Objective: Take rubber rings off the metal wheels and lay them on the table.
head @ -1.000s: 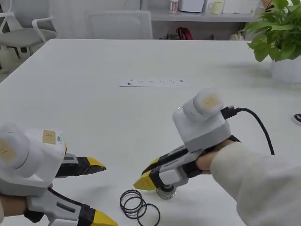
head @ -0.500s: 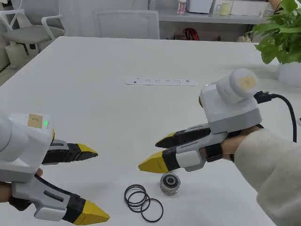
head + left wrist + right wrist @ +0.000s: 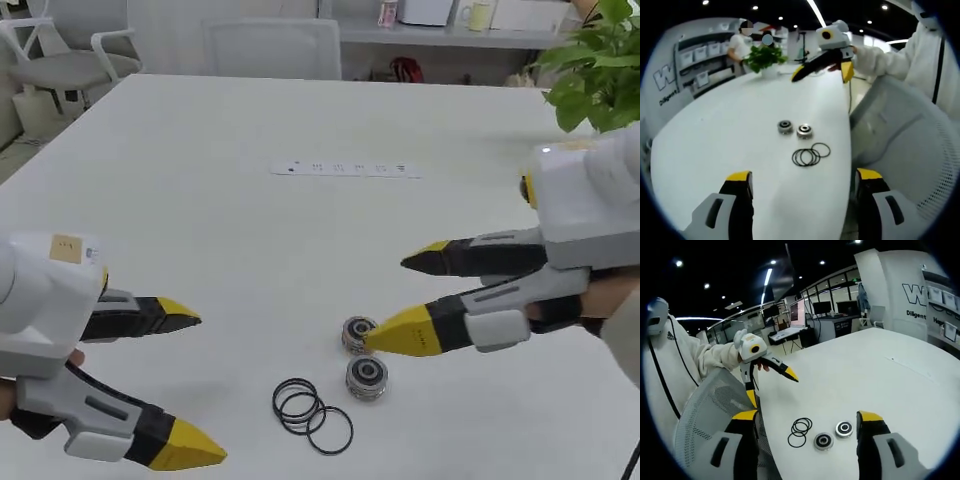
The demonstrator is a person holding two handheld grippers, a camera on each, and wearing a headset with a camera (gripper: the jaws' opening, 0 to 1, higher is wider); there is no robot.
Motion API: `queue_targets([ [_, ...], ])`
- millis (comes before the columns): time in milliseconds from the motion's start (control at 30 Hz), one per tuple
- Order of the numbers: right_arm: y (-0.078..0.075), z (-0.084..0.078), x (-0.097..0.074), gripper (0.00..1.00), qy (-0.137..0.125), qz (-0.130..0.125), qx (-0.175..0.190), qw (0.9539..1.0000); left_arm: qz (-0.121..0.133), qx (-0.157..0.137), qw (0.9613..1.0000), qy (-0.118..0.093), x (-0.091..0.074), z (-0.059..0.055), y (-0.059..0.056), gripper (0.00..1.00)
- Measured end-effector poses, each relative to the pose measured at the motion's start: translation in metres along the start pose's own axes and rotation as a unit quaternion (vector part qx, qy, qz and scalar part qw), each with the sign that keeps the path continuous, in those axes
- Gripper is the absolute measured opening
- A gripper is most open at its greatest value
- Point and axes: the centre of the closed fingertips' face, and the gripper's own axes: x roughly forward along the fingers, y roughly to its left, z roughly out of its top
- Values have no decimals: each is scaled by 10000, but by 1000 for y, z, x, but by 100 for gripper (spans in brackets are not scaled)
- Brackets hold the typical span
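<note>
Right gripper (image 3: 387, 302) backs off, released; second wheel (image 3: 357, 333) now beside first wheel (image 3: 367, 376); rings (image 3: 310, 412) on table (image 3: 250, 230), wheels look bare; left gripper (image 3: 210, 388) released

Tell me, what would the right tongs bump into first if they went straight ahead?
Probably the metal wheels, which lie just ahead between the open right tongs. The rubber rings lie off to one side. Height is unclear, so the tongs might pass over the wheels.

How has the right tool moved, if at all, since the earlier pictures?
Yes. The right tool has drawn back to the right, away from the thin black rubber rings.
</note>
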Motion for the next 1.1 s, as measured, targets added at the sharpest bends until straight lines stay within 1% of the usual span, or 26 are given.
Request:
queue_targets([
  [100,-2,-6,-11,80,-58,-89,3,9999,23,-41,10000,-36,-2,-1,0,86],
  [200,-6,-15,-20,86,-84,-229,31,9997,77,-100,9998,-125,-4,-1,2,88],
  [233,-7,-21,-24,87,-60,-299,69,9995,102,-125,9998,-153,-5,-1,3,89],
  [400,-9,-39,-32,88,-106,-426,297,9986,234,-301,9987,-334,-8,0,9,92],
  [500,-9,-52,-30,88,-57,-512,432,9977,267,-424,9978,-435,-8,0,11,91],
  [667,-6,-67,-24,87,-18,-534,618,9967,283,-594,9961,-579,-5,-2,12,91],
  [833,-3,-83,-20,87,114,-540,808,9952,199,-674,9957,-603,1,-4,7,91],
  [1000,1,-89,-16,87,168,-534,879,9946,123,-740,9949,-671,6,-4,1,91],
  [1100,6,-94,-14,87,227,-469,905,9945,65,-724,9953,-646,11,-5,-4,90],
])
